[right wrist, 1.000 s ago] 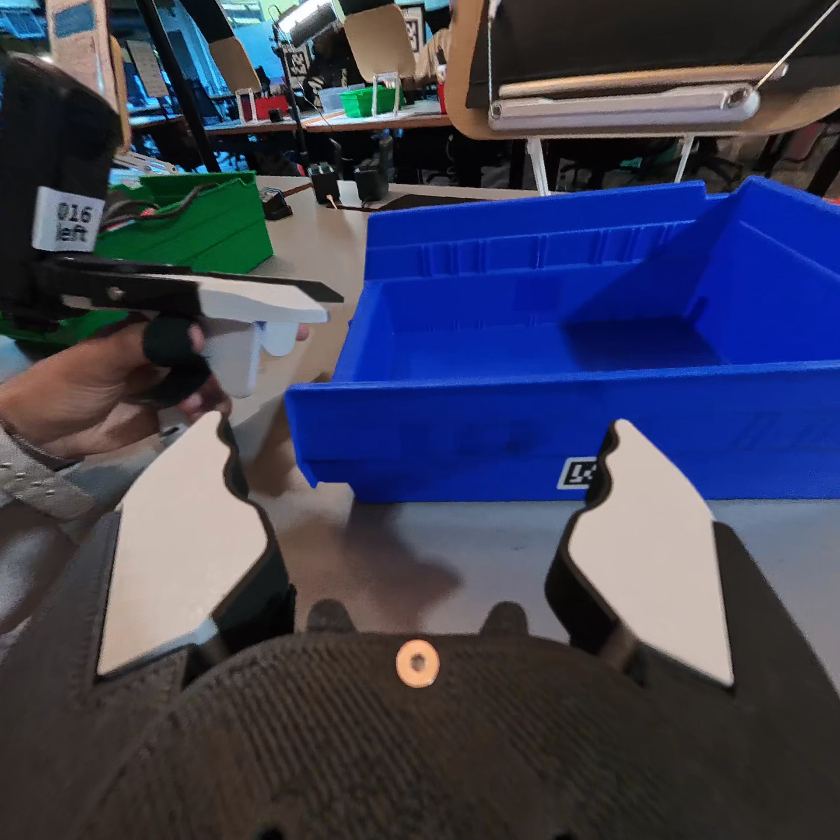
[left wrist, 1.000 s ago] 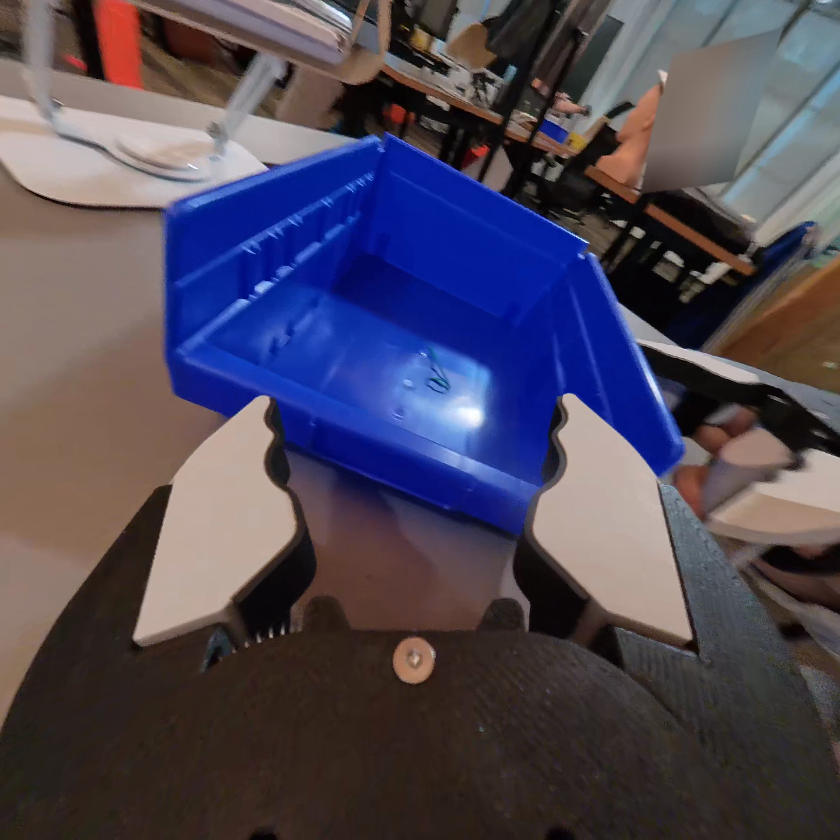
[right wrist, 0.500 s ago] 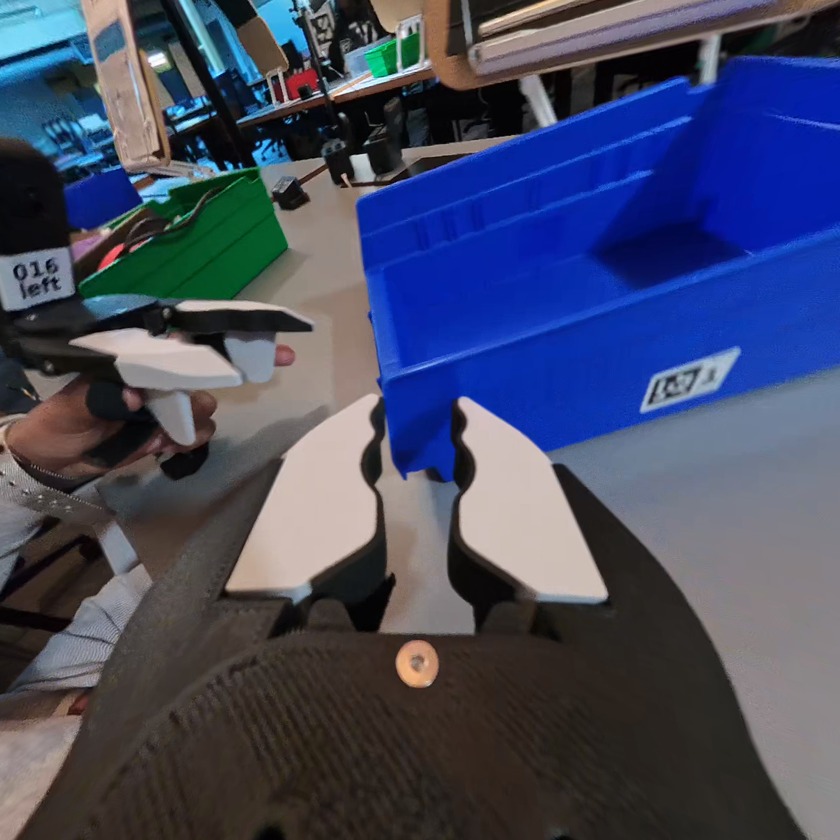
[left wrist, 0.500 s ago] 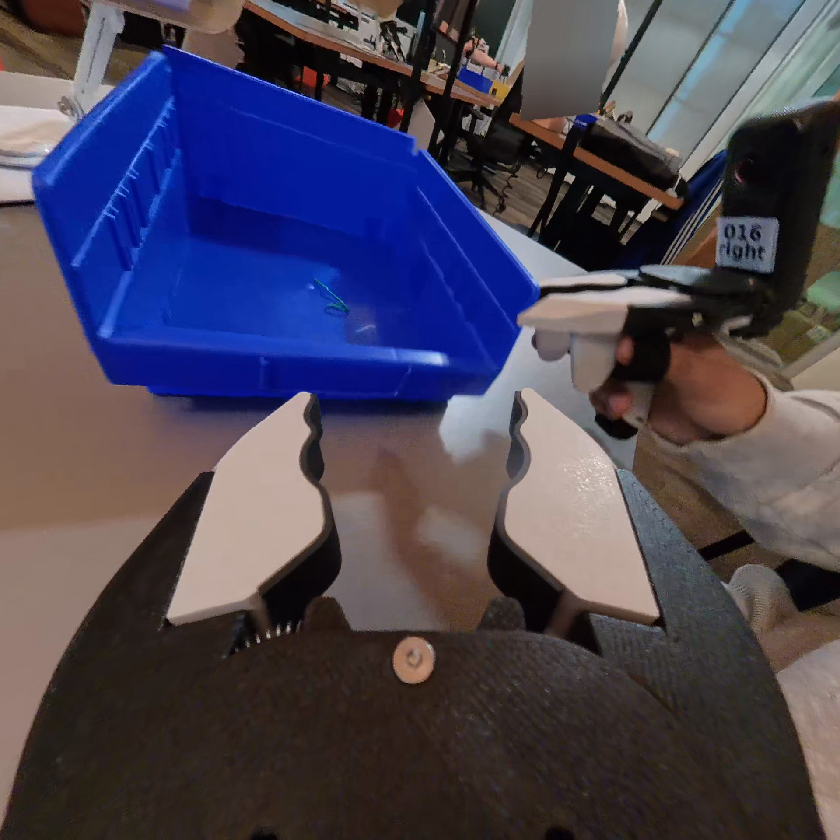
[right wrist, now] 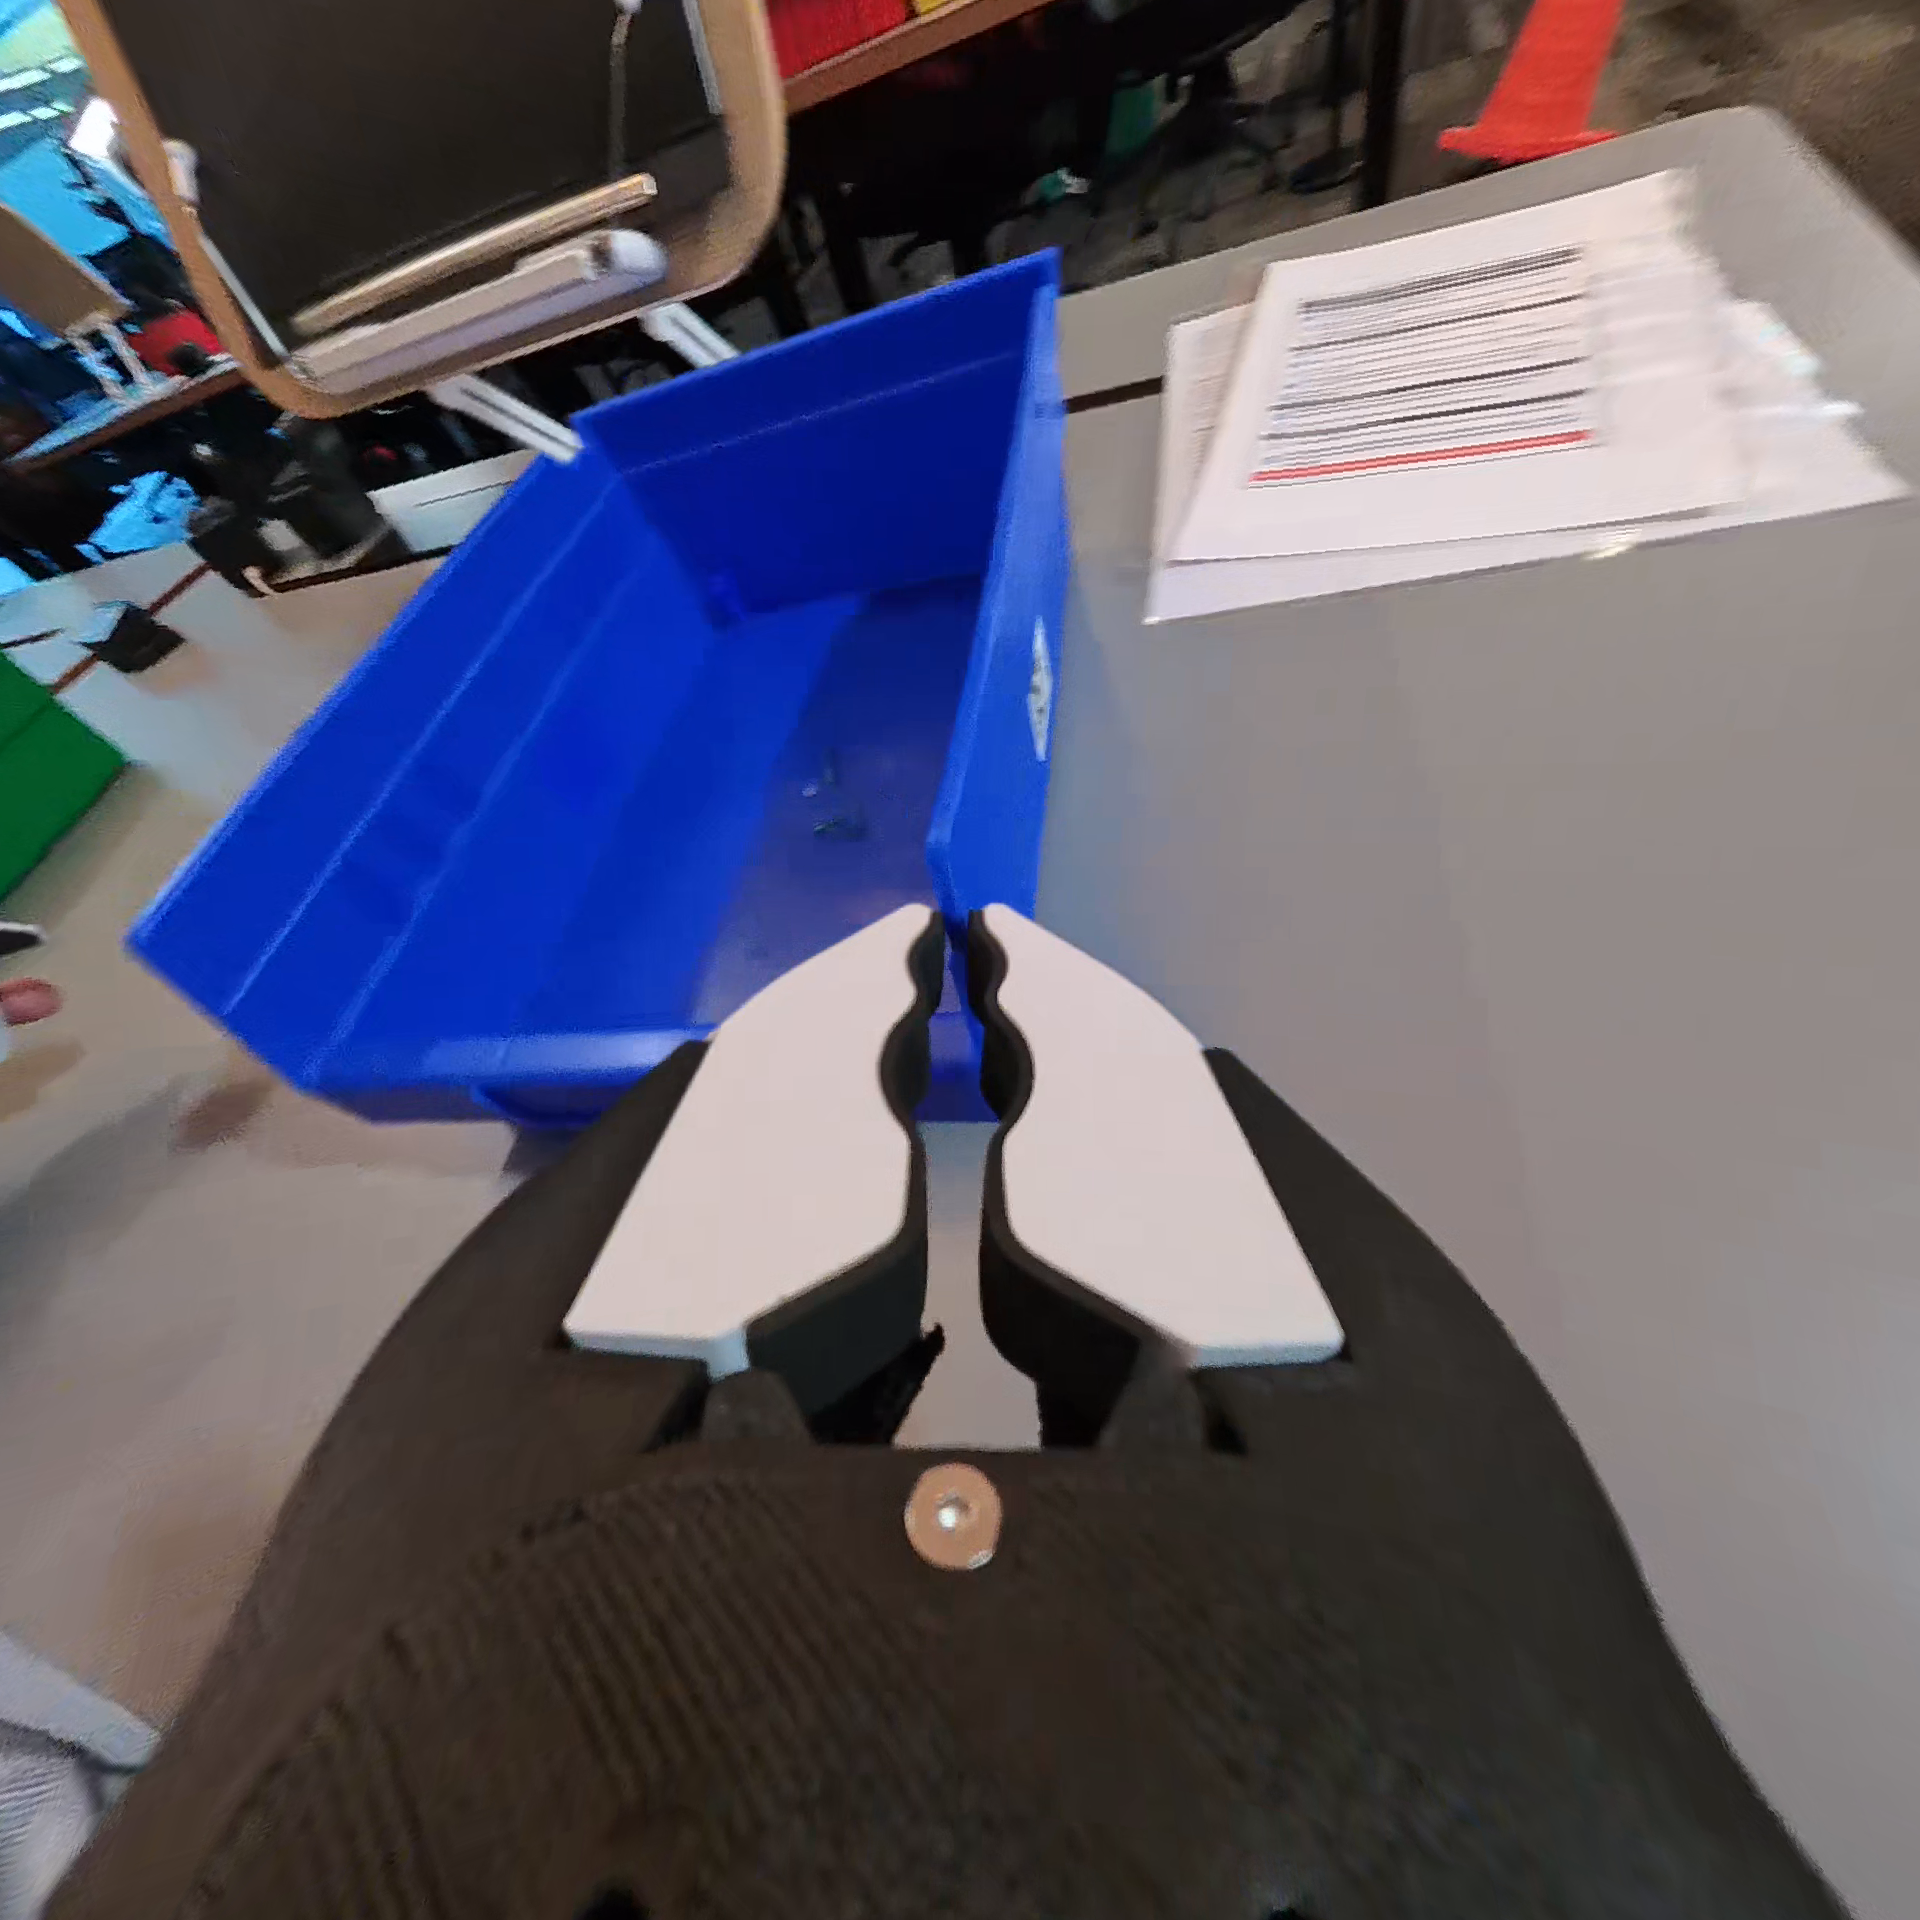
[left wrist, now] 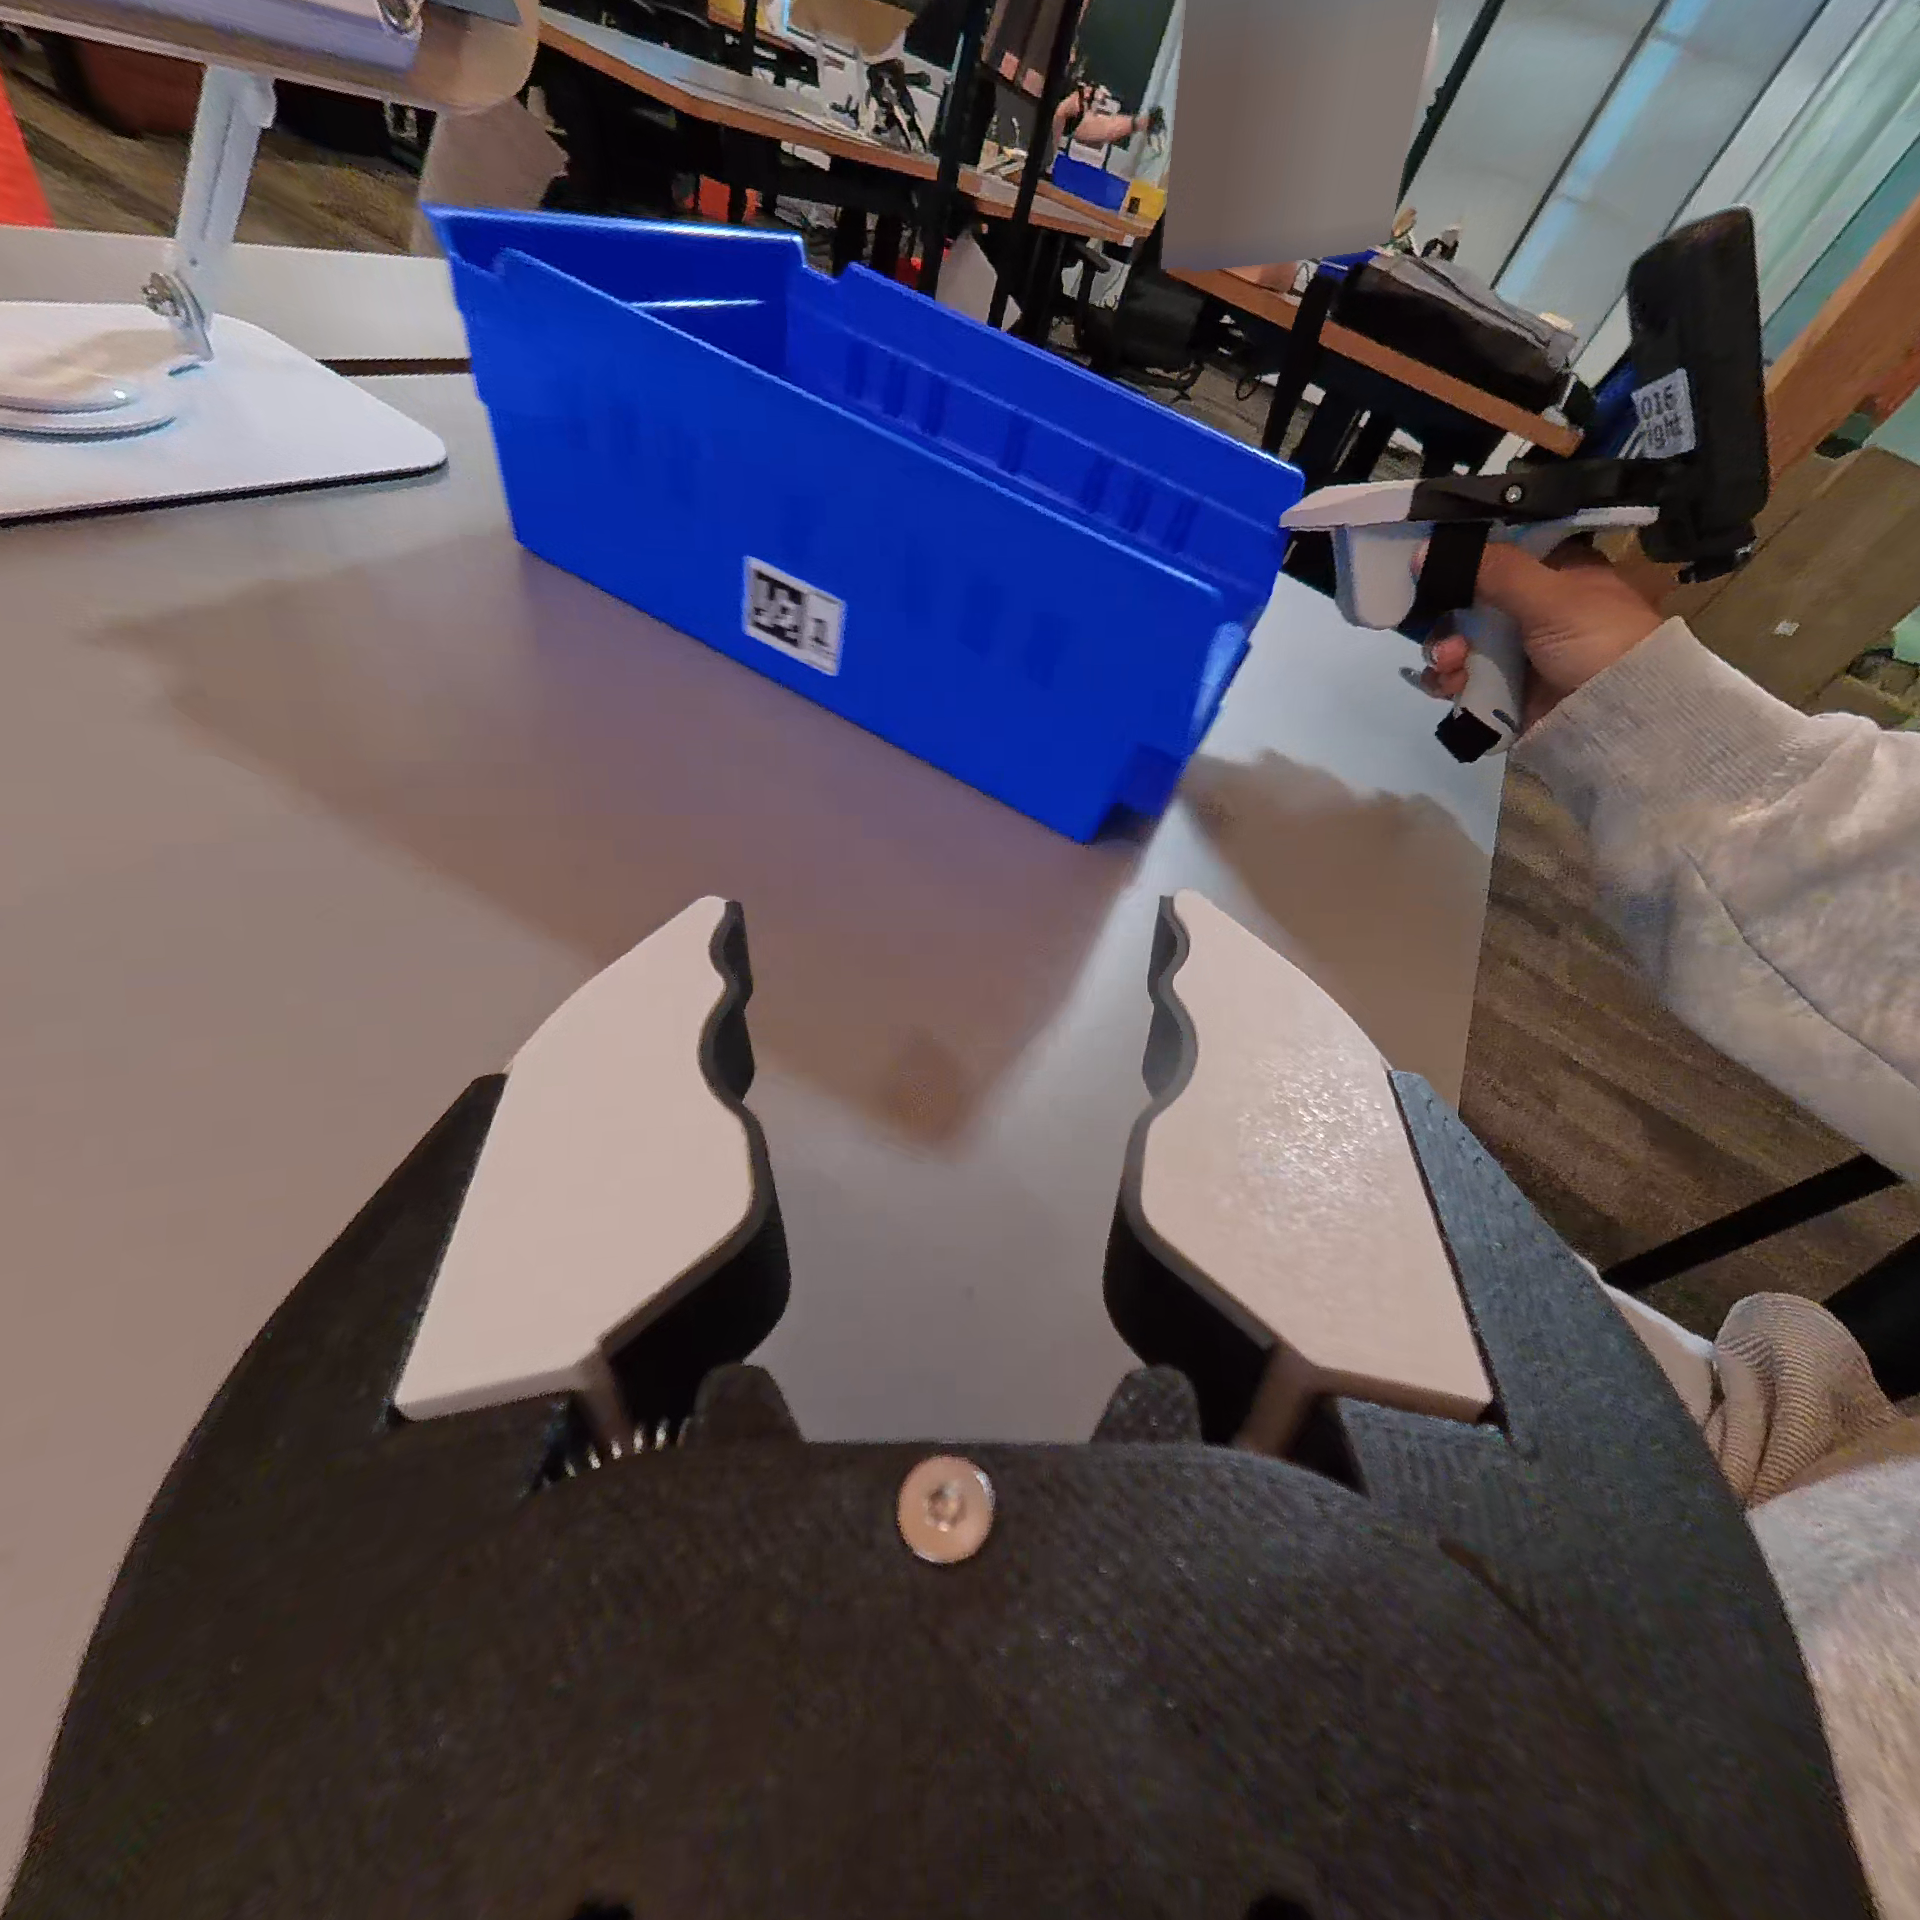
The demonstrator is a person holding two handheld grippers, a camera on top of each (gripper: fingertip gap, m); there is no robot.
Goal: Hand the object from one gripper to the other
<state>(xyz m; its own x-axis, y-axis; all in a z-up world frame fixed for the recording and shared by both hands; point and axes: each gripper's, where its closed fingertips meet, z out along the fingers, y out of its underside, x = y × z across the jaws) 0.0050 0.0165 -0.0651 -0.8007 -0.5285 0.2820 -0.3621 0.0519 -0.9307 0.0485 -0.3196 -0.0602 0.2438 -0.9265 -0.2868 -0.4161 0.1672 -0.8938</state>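
A blue plastic bin (left wrist: 935,488) stands on the grey table, its labelled long side toward my left gripper (left wrist: 951,904). That gripper is open and empty, a short way in front of the bin. The right gripper (left wrist: 1340,520) shows at the bin's right end, held by a hand, its tips against the wall's end. In the right wrist view my right gripper (right wrist: 956,920) is nearly closed over the near end of the bin's (right wrist: 810,488) right wall and seems to pinch it. Tiny bits (right wrist: 831,805) lie on the bin's floor.
A white lamp base (left wrist: 156,416) sits at the table's far left. Printed sheets (right wrist: 1455,395) lie right of the bin. A green bin (right wrist: 42,779) is at the far left. The table's edge (left wrist: 1475,935) drops off at right. A sleeved arm (left wrist: 1714,852) is there. There is about 35 centimetres between the tips of the two grippers.
My right gripper went from wide open to closed at the bin's corner. The bin has swung round so its labelled side faces the left gripper. The left gripper stayed open.
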